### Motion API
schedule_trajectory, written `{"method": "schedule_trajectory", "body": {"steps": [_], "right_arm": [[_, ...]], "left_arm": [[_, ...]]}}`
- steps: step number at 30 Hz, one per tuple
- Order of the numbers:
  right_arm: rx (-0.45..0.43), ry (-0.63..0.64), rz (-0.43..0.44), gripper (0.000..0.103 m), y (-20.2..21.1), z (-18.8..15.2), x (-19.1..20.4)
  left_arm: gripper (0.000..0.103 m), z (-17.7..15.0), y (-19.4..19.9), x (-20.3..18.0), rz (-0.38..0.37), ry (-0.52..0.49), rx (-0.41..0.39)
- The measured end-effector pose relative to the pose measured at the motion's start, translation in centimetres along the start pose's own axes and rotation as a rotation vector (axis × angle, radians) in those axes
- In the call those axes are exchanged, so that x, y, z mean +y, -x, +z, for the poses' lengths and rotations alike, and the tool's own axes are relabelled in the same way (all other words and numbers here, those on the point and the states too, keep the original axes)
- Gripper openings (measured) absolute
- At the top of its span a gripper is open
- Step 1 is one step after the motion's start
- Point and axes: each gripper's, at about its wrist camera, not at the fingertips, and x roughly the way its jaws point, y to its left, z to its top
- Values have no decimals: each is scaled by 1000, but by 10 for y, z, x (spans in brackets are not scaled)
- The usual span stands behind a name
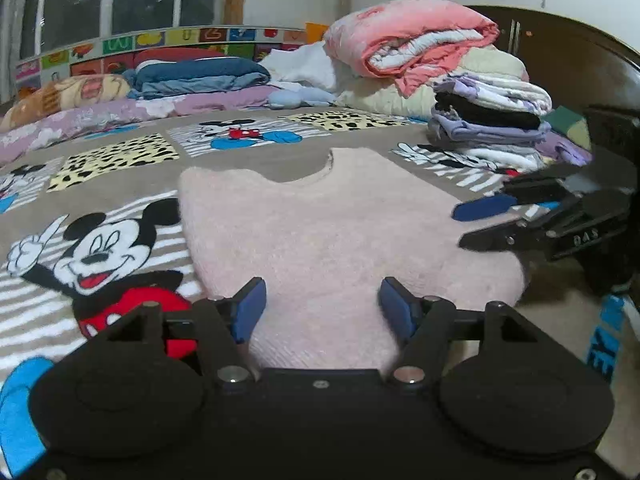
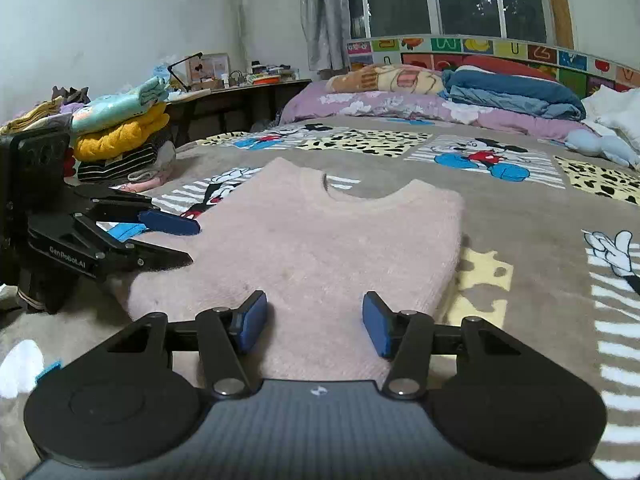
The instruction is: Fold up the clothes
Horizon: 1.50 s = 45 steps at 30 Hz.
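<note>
On cartoon bedspread (image 1: 132,148) (by window (image 2: 448,0)), pink sweater (image 1: 320,224), both hand-held grippers open, empty.

Pink sweater's (image 1: 320,232) near hem behind the left claw's (image 1: 322,310) body.

- The bed (image 2: 500,216) carries a grey-brown cover printed with cartoon mice and spotted yellow patches.
- A pink sweater (image 2: 320,240) lies flat near its near edge, neckline toward the far edge.
- Rolled bedding (image 2: 512,92) lines the far edge under the window.
- A stack of folded clothes (image 1: 488,124) sits toward the right edge.
- Another folded pile (image 2: 120,136) sits at the left edge.
</note>
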Motion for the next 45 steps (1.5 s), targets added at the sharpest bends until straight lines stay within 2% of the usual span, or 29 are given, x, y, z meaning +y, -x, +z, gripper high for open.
{"method": "schedule_trajectory", "body": {"steps": [5, 8, 11, 14, 18, 20, 23, 27, 31, 35, 37, 40, 45], "right_arm": [[-14, -39, -48, 52, 22, -3, 10], [-41, -140, -65, 54, 45, -10, 10], [-69, -373, -65, 56, 69, -28, -5], [-96, -640, -23, 60, 82, -53, -25], [-102, -790, 47, 71, 72, -63, -38], [-109, -880, 100, 72, 62, -67, -45], [-98, -960, 124, 71, 38, -70, -55], [-62, -910, 109, 71, 4, -53, -59], [-44, -894, 138, 70, -16, -44, -66], [-39, -910, 150, 57, -27, -38, -78], [-38, -918, 154, 55, -33, -36, -83], [-41, -899, 156, 55, -44, -29, -86], [-76, -901, 175, 45, -39, -35, -87]], "left_arm": [[66, -1, 21, -6, 50, 70, -2], [66, -3, 38, -3, 63, 184, 1], [69, -11, 52, 11, 37, 405, 2], [73, -22, 60, 22, -9, 612, 22], [74, -32, 56, 31, -72, 787, 54], [74, -35, 48, 35, -95, 847, 63], [74, -33, 36, 39, -118, 884, 59], [73, -24, 17, 47, -119, 910, 47], [73, -12, -9, 54, -126, 897, 52], [73, -7, -20, 55, -121, 878, 42], [70, -8, -21, 56, -116, 875, 39], [62, -11, -20, 57, -105, 881, 35], [38, -18, -14, 59, -132, 921, -4]]}}
